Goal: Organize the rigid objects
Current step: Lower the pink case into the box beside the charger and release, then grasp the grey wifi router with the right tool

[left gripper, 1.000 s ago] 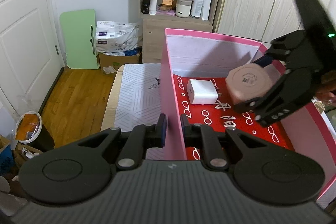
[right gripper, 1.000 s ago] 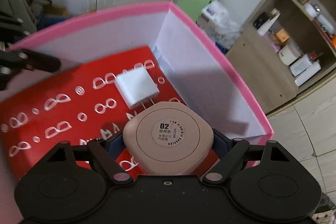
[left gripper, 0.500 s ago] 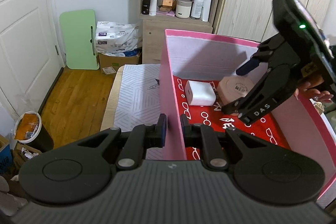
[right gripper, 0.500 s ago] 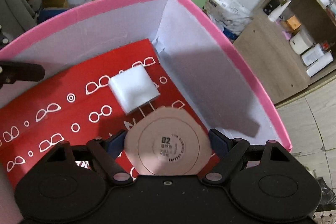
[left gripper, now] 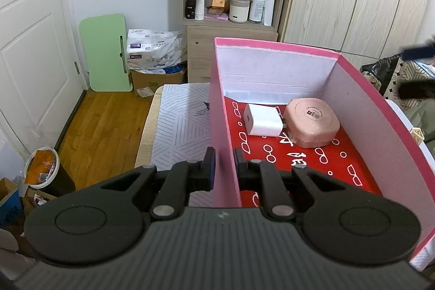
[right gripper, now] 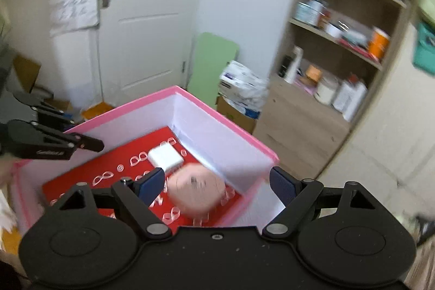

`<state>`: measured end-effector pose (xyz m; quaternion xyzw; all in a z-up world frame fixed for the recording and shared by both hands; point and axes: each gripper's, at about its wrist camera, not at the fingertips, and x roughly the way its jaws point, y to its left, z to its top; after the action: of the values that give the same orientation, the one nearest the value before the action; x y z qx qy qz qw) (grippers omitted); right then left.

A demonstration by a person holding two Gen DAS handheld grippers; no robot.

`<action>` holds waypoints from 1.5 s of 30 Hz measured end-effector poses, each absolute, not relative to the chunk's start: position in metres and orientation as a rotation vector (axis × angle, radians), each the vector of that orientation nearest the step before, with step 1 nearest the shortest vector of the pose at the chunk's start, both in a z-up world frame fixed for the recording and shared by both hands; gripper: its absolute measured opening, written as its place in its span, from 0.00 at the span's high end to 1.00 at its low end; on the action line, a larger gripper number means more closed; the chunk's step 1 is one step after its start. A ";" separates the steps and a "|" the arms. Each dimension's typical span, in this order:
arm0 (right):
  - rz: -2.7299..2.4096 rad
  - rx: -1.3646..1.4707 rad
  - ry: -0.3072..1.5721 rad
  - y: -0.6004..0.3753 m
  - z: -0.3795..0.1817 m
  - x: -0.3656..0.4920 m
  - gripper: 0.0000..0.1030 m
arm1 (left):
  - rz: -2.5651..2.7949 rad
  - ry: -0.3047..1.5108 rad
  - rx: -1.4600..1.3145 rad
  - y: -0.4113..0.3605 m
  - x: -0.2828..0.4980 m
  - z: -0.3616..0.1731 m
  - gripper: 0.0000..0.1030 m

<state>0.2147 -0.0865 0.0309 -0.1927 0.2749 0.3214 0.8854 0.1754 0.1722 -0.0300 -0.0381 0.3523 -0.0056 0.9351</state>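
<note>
The pink case (left gripper: pixel 312 122) is lying on the red floor of the pink box (left gripper: pixel 380 127), right of centre in the left wrist view, touching the white charger (left gripper: pixel 262 120) on its left. At lower centre, the left gripper (left gripper: pixel 224 165) is pinching the box's near wall between narrow jaws. The right gripper's blurred fingers (left gripper: pixel 416 90) are showing at the right edge.

In the right wrist view, the right gripper (right gripper: pixel 217 181) is hanging wide and holding nothing, above the blurred case (right gripper: pixel 195 193) at lower centre. The charger (right gripper: pixel 164 158) is sitting just beyond it, and the left gripper (right gripper: pixel 89 144) is gripping the wall at the left.
</note>
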 end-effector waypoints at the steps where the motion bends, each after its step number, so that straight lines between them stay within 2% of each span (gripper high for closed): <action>1: 0.659 -0.373 0.584 -0.096 0.030 0.211 0.15 | -0.010 0.720 -0.074 0.172 0.175 -0.030 0.88; 11: 0.544 -0.099 0.717 -0.171 -0.022 0.175 0.15 | -0.001 0.723 -0.059 0.170 0.176 -0.029 0.87; 17: 0.477 -0.005 0.732 -0.190 -0.062 0.169 0.15 | 0.000 0.723 -0.061 0.170 0.176 -0.029 0.87; 28: 0.459 -0.035 0.720 -0.165 -0.105 0.182 0.15 | 0.003 0.723 -0.056 0.170 0.175 -0.028 0.87; 40: 0.402 -0.017 0.698 -0.157 -0.129 0.196 0.10 | 0.000 0.721 -0.058 0.171 0.175 -0.029 0.87; 42: 0.407 -0.018 0.690 -0.158 -0.129 0.195 0.12 | -0.002 0.720 -0.058 0.171 0.175 -0.029 0.87; 45: 0.442 -0.025 0.698 -0.163 -0.124 0.190 0.23 | -0.003 0.719 -0.062 0.172 0.175 -0.029 0.87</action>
<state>0.1902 -0.1630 -0.1243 -0.0120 0.3391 0.2149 0.9158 0.1750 0.1720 -0.0293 -0.0304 0.3516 -0.0015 0.9356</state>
